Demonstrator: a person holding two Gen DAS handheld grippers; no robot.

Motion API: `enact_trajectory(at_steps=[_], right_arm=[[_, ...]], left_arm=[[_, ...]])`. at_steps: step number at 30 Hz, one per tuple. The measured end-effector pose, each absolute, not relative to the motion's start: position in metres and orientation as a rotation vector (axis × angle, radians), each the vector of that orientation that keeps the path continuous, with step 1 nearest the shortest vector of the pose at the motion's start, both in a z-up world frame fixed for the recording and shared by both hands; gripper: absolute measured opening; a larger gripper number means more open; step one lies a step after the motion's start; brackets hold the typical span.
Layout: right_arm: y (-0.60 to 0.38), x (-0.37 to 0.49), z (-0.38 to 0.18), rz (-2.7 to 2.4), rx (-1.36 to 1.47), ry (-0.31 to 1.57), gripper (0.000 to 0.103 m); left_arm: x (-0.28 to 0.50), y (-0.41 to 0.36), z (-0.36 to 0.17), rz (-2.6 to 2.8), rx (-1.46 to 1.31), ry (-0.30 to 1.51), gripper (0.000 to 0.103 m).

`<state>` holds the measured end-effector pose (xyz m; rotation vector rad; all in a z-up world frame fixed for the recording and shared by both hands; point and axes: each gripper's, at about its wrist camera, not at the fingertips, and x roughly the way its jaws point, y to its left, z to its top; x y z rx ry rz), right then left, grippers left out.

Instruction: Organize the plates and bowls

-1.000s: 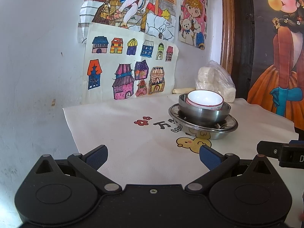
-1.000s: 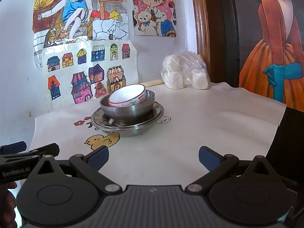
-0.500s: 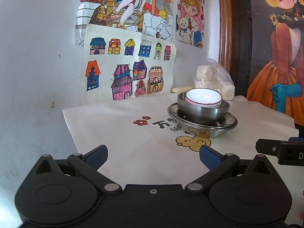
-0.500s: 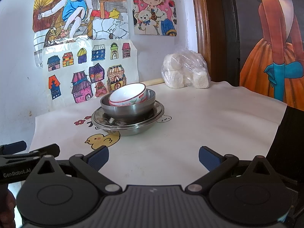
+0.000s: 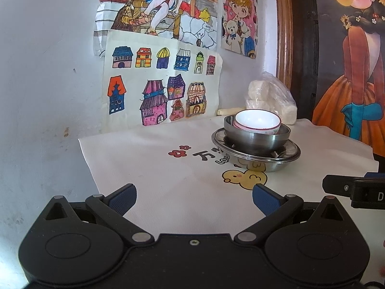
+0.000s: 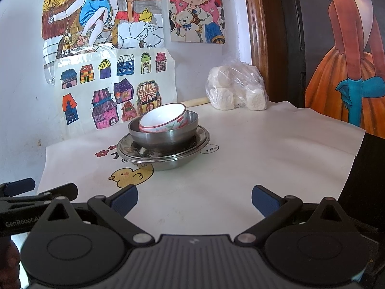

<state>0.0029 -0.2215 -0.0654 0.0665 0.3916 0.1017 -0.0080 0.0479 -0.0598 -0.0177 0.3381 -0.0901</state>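
I'm holding both grippers low at the near edge of the table, well back from the dishes. Left gripper [image 5: 194,198]: fingers spread wide, nothing between them. Right gripper [image 6: 194,199]: the same, gaping and empty.

Against a second ago, almost nothing is shifting. The stack is sitting in the same spot and the same order; from the left wrist view it is only drifting slightly lower and farther off, so I'm reading that as my own hand easing back a little. The right view is practically frozen. My judgement: nesting is done, or close to it, and I'm in a pause or a retreat, not an approach.

Counting the dishes, all in one pile on the cloth [image 6: 240,168] near its printed duck:
- one white bowl [image 6: 166,120] with a red rim, on top, sitting tilted inside the steel bowl
- one steel bowl [image 6: 166,134] under it
- one wide steel plate [image 6: 202,142] under that; a second rim line is showing at its edge, so possibly two plates nested, I cannot tell.

Also one plastic bag [image 6: 237,89] of white lumps at the back, well apart from the pile.
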Motion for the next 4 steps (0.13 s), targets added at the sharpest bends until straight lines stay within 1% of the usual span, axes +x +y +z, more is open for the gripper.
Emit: enact_trajectory(at_steps=[4], right_arm=[[-0.2218, 0.0037, -0.0650, 0.102, 0.067, 0.392, 0.103]], left_arm=[[-0.0079, 0.0481, -0.0598, -0.091, -0.018, 0.340, 0.102]])
